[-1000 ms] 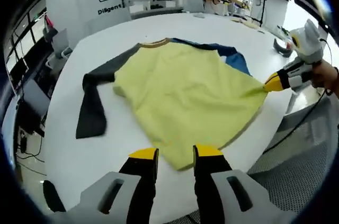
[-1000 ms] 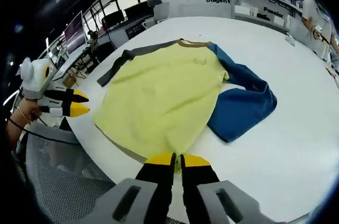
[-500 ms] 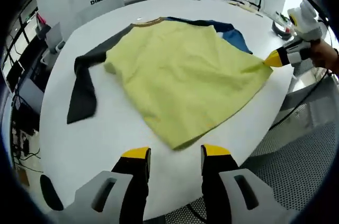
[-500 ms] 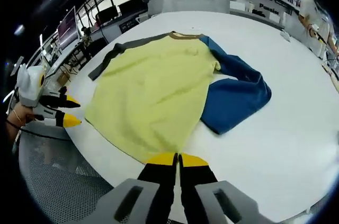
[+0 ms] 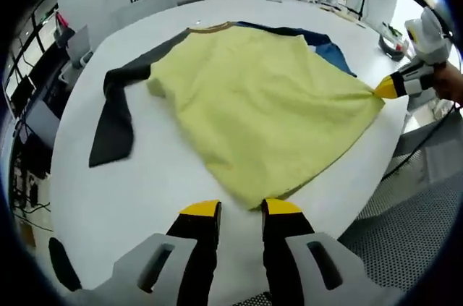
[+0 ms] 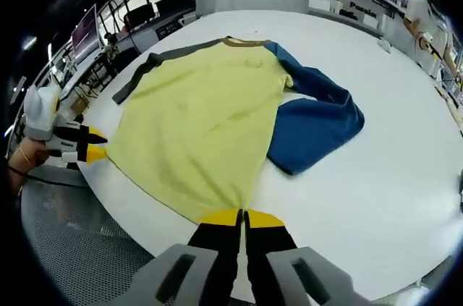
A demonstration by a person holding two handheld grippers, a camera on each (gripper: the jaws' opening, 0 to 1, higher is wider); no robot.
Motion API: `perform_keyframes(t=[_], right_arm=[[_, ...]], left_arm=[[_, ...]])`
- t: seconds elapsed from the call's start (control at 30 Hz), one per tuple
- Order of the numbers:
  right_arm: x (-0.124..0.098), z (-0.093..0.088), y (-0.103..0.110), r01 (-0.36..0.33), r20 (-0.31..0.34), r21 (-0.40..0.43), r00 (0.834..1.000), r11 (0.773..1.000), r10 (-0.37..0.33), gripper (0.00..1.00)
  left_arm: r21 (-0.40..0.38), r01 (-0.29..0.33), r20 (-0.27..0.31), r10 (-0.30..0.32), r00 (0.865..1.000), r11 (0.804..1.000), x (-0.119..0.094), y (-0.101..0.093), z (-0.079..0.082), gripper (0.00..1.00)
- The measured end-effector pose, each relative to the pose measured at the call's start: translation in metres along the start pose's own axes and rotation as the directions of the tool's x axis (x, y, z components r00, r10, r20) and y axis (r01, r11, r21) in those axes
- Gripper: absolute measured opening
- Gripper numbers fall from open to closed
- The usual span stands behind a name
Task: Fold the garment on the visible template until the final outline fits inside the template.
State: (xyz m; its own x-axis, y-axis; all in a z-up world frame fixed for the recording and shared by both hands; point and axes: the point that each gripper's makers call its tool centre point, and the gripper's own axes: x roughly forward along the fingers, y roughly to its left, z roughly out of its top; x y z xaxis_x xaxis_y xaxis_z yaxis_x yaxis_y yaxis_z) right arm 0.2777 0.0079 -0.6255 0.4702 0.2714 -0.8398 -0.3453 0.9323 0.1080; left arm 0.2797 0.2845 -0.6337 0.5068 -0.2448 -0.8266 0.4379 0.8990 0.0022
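Right gripper view: my right gripper (image 6: 243,217) pinches the shirt's (image 6: 210,118) hem corner on the bench (image 6: 405,154); left gripper (image 5: 242,210) gapes, empty, beside the other corner—I'd grab squarely, then lift evenly.

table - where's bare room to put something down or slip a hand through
In the right gripper view, the white table lies bare beyond the blue sleeve. In the left gripper view, a bare strip borders the dark sleeve. The yellow shirt crowds the near edge, where the right gripper and left gripper work.
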Motion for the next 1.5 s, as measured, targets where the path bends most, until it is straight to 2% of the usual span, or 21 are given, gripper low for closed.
perform_keyframes(t=[0.13, 0.2, 0.37, 0.63, 0.83, 1.0, 1.13, 1.2, 1.23, 1.37, 1.5], right_arm=[[0.0, -0.001, -0.001, 0.003, -0.006, -0.006, 1.0, 1.0, -0.003, 0.0], [0.001, -0.001, -0.002, 0.008, -0.01, -0.014, 1.0, 1.0, -0.008, 0.0], [0.003, -0.002, -0.002, 0.009, -0.018, -0.027, 1.0, 1.0, -0.009, 0.0], [0.006, -0.005, -0.004, 0.011, -0.033, -0.05, 0.999, 0.999, -0.013, 0.0], [0.006, -0.002, -0.002, -0.002, -0.019, -0.059, 1.0, 0.998, 0.001, 0.0], [0.007, -0.004, -0.004, -0.005, -0.027, -0.034, 1.0, 0.999, 0.004, 0.0], [0.006, -0.004, -0.004, -0.008, -0.025, -0.031, 1.0, 1.0, 0.007, 0.0], [0.003, 0.0, -0.001, -0.007, -0.015, -0.046, 1.0, 0.999, 0.006, 0.0], [0.001, 0.005, -0.001, 0.003, 0.006, -0.085, 1.0, 0.996, -0.003, 0.0], [-0.003, 0.011, 0.003, 0.023, 0.02, -0.131, 1.0, 0.991, -0.02, 0.17], [-0.007, 0.016, 0.005, 0.053, 0.028, -0.174, 0.998, 0.983, -0.049, 0.27]], left_arm=[[-0.038, 0.032, 0.106, -0.027, 0.994, 0.999, -0.005, -0.003, 0.024, 0.06], [-0.036, 0.043, 0.127, -0.038, 0.991, 0.998, -0.008, -0.002, 0.034, 0.04], [-0.001, 0.036, 0.146, -0.036, 0.989, 0.999, -0.006, 0.002, 0.055, 0.02], [0.096, 0.063, 0.154, -0.077, 0.985, 0.993, 0.009, -0.007, 0.086, 0.02], [0.137, 0.078, 0.138, -0.097, 0.986, 0.988, 0.023, -0.012, 0.096, 0.02], [0.155, 0.1, 0.138, -0.122, 0.983, 0.983, 0.031, -0.019, 0.105, 0.01], [0.202, 0.081, 0.127, -0.109, 0.986, 0.976, 0.034, -0.019, 0.107, 0.01], [0.182, 0.08, 0.154, -0.109, 0.982, 0.98, 0.028, -0.016, 0.11, 0.02], [0.154, 0.09, 0.169, -0.116, 0.979, 0.984, 0.025, -0.015, 0.111, 0.02], [0.122, 0.098, 0.191, -0.12, 0.974, 0.988, 0.016, -0.011, 0.11, 0.03], [0.101, 0.09, 0.205, -0.109, 0.973, 0.991, 0.008, -0.007, 0.108, 0.15]])
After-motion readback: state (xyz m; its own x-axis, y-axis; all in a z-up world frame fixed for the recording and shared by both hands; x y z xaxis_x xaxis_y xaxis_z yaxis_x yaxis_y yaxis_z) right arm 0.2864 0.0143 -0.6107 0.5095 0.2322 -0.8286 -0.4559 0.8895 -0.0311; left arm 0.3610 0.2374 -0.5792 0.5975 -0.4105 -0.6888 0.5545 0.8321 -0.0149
